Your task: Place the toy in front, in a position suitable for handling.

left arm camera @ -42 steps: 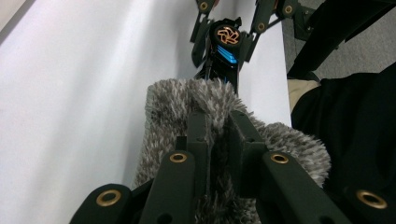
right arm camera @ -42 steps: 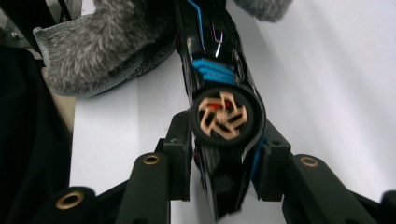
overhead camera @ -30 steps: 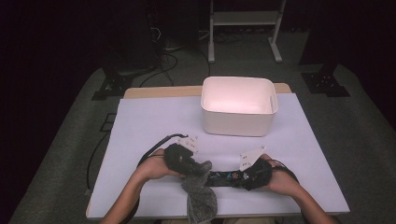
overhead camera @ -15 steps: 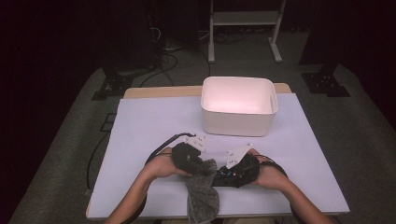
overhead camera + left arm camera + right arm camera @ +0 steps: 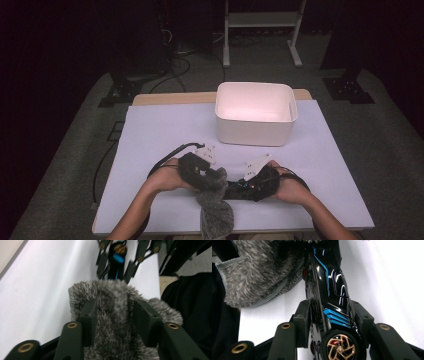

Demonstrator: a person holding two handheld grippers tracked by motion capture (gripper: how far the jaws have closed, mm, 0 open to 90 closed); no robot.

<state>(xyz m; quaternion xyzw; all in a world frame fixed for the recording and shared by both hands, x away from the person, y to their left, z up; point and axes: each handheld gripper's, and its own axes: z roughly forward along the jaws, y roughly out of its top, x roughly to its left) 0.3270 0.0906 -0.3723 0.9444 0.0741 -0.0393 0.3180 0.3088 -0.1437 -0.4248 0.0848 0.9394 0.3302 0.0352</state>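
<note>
**Two grippers, one toy car and one fuzzy sock**

Two grippers meet near the front edge of the white table (image 5: pixel 150 130), low in our high view. We hold one in each hand.

Our right gripper (image 5: pixel 329 312) is clamped on a black toy car (image 5: pixel 329 290) with blue stripes. Its two pads press on the car's sides, and a gold wheel (image 5: pixel 340 348) sits right between them, close to the camera. In the high view the car (image 5: pixel 239 190) lies flat on the table between our two hands, and the right gripper (image 5: pixel 250 186) reaches it from the right.

Our left gripper (image 5: pixel 113 315) has the grey fuzzy sock (image 5: pixel 112 305) between its jaws. These jaws have just been opening. The sock fills the gap, and we cannot tell if the pads press on it. The far end of the sock touches the nose of the car. From above, the sock (image 5: pixel 216 212) hangs over the front edge of the table, and the left gripper (image 5: pixel 212 177) is at its top.

A white bin (image 5: pixel 255 132) stands farther back on the table, well apart from our hands.
</note>
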